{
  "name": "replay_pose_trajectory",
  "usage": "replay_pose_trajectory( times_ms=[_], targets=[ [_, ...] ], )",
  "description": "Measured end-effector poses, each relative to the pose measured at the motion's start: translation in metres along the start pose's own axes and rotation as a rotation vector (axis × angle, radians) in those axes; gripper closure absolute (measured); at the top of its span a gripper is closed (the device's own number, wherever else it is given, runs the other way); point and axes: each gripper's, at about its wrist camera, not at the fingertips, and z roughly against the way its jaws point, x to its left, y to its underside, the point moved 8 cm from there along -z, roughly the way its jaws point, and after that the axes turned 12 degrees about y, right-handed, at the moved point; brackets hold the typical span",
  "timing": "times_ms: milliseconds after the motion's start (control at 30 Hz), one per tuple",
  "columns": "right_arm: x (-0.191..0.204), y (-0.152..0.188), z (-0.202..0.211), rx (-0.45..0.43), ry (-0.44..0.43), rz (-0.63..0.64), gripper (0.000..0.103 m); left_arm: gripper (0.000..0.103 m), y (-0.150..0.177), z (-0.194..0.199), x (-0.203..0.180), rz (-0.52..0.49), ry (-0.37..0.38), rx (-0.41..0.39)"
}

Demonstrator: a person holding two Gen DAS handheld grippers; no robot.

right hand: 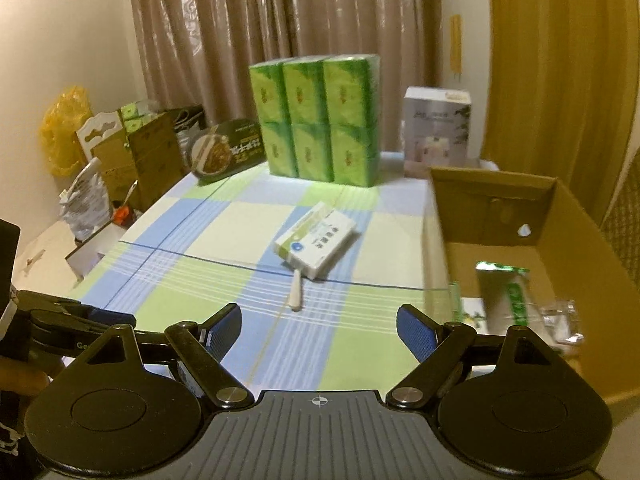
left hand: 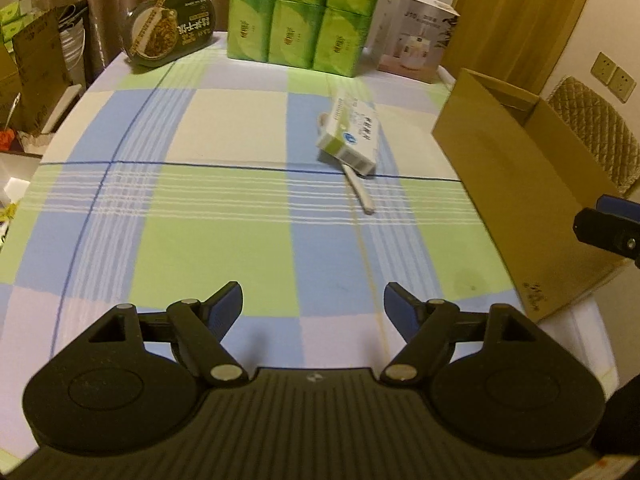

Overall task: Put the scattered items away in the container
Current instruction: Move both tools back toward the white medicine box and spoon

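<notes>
The left hand-held gripper (left hand: 313, 312) and the right hand-held gripper (right hand: 319, 330) were both open and held nothing. The flat white and green paper box (right hand: 316, 243) lay on the checked table (right hand: 192, 256), on top of a thin white stick (right hand: 296, 294). The brown cardboard box (right hand: 568, 216) stood just to the right. A good way would be to pinch the paper box across its short sides, lift it straight up, and leave the stick for later.

A stack of green tissue packs (right hand: 316, 120) stands at the bench's (left hand: 224, 128) far edge, between a dark oval food tub (left hand: 172, 28) and a white carton (right hand: 436, 132); brown curtains (right hand: 280, 20) hang behind.
</notes>
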Motion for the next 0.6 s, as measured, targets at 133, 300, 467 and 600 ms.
replay_pose_trajectory(
  times_ms=[133, 300, 467, 600],
  targets=[
    [0.013, -0.006, -0.026, 0.025, -0.024, -0.009, 0.021, 0.028, -0.008, -0.009, 0.019, -0.013, -0.017, 0.006],
    [0.021, -0.016, -0.067, 0.067, -0.035, -0.038, 0.020, 0.028, -0.021, -0.030, 0.037, -0.030, -0.021, 0.018],
    [0.025, -0.028, -0.108, 0.096, -0.028, -0.063, 0.018, 0.028, -0.035, -0.057, 0.050, -0.067, -0.022, 0.026],
    [0.028, -0.035, -0.136, 0.118, -0.028, -0.081, 0.014, 0.028, -0.046, -0.077, 0.064, -0.091, -0.039, 0.019]
  ],
)
